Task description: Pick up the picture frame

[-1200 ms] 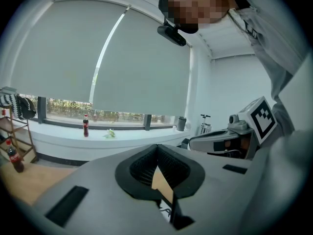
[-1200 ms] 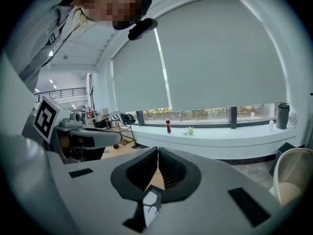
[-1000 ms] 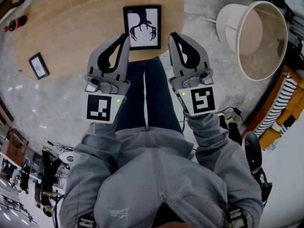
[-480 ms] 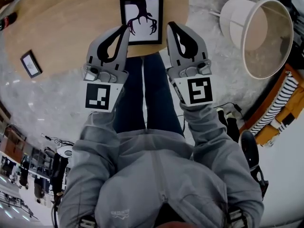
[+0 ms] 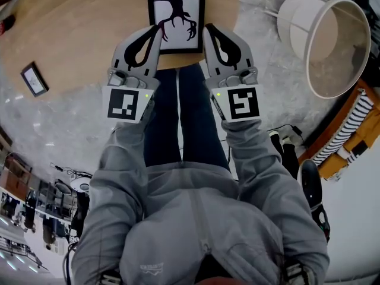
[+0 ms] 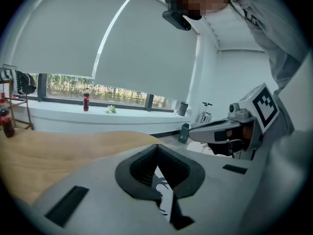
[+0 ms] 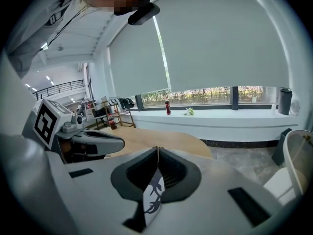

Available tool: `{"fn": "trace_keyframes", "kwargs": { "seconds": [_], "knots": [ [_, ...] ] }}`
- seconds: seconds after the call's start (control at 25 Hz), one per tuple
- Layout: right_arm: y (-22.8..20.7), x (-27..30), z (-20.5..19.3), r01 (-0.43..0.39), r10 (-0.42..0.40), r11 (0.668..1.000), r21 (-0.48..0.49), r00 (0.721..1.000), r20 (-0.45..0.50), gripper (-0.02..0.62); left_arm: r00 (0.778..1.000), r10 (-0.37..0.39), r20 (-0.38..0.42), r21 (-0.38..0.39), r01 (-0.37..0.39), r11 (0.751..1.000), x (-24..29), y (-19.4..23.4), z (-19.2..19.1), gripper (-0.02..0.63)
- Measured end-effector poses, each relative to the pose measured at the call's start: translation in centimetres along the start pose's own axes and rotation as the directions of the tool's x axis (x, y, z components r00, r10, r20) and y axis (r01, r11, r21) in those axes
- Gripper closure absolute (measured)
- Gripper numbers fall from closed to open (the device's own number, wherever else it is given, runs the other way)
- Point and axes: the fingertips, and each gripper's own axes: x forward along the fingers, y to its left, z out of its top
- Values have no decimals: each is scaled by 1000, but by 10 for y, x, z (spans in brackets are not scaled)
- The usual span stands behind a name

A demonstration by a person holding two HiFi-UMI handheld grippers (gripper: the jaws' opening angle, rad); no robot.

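The picture frame (image 5: 176, 10), black-edged with a dark antler print on white, lies flat near the front edge of the round wooden table (image 5: 89, 28). My left gripper (image 5: 159, 28) is shut, its tip over the frame's lower left side. My right gripper (image 5: 206, 27) is shut too, its tip at the frame's lower right side. In the left gripper view the jaws (image 6: 157, 146) meet at the tip with nothing between them, and the print (image 6: 164, 197) shows through the gap behind them. The right gripper view shows the same: closed tips (image 7: 157, 148) and the print (image 7: 154, 195) below.
A small dark frame (image 5: 34, 79) lies on the table's left part. A white lampshade (image 5: 332, 40) lies on the floor to the right, a striped cloth (image 5: 350, 132) beyond it. A cola bottle (image 6: 7, 121) stands at the table's far side. The person's legs are under the grippers.
Both grippers have sunk towards the table, and their tips now lie against the frame's lower sides in the head view. The jaws stayed shut. The frame has not moved on the table.
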Motion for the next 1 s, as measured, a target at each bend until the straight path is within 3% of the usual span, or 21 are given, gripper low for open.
{"fn": "trace_keyframes", "kwargs": {
  "seconds": [0.24, 0.52, 0.68, 1.0],
  "knots": [
    [-1, 8, -29, -4, 5, 1000, 6, 996, -92, 563, 999, -3, -50, -1, 3, 1000, 8, 6, -26, 588],
    [-5, 14, -53, 3, 0, 1000, 22, 992, -126, 563, 995, 8, -100, 40, -4, 999, 14, 10, -50, 588],
    [-6, 14, -66, 12, -2, 998, 60, 987, -160, 563, 991, 7, -137, 32, -2, 999, 15, 10, -63, 588],
    [-12, 14, -91, 20, -12, 999, 32, 976, -216, 563, 979, 17, -202, 1, -17, 1000, 19, 16, -94, 588]
  ]
}}
